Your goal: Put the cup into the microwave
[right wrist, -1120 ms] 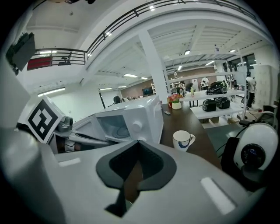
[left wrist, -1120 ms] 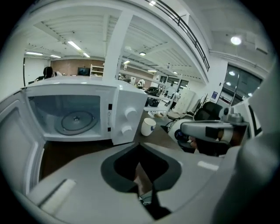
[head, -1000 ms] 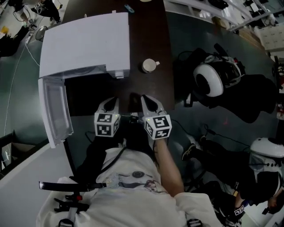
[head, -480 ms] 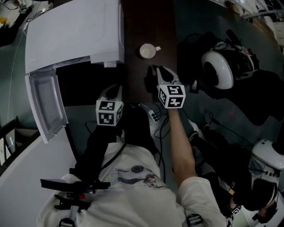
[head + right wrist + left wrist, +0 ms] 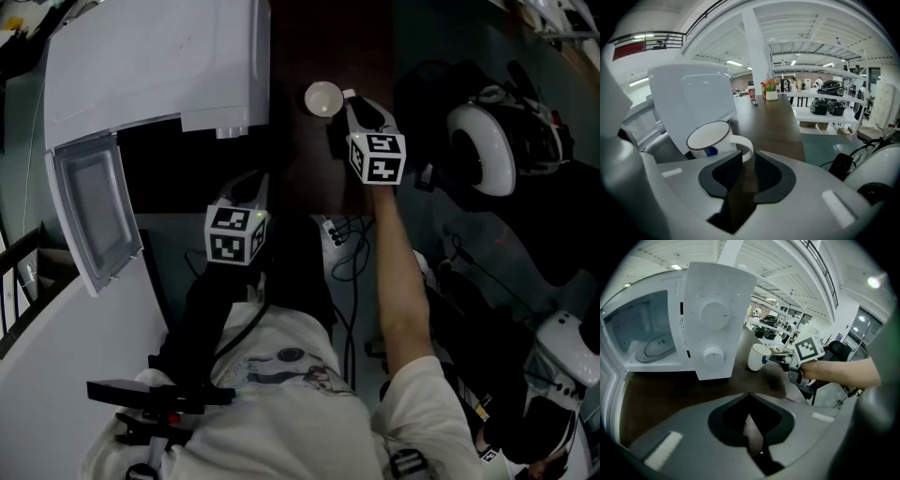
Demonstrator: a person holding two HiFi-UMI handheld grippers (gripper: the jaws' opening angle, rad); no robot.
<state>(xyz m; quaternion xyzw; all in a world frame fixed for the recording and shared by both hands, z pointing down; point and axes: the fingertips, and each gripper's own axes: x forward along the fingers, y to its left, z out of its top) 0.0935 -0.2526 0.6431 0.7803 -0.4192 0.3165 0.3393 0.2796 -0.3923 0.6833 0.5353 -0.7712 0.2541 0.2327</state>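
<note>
Jaws opening on right gripper (image 5: 354, 107), squaring to the handle of white enamel cup (image 5: 322, 97) at eleven o'clock; left gripper (image 5: 253, 182) clenched, empty.

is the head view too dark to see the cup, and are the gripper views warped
Head view: dim, the table nearly black, yet the white cup stands out. Left gripper view: heavy fisheye bending, black corners, the microwave brightly lit. Right gripper view: same warp, cup sharp.
</note>
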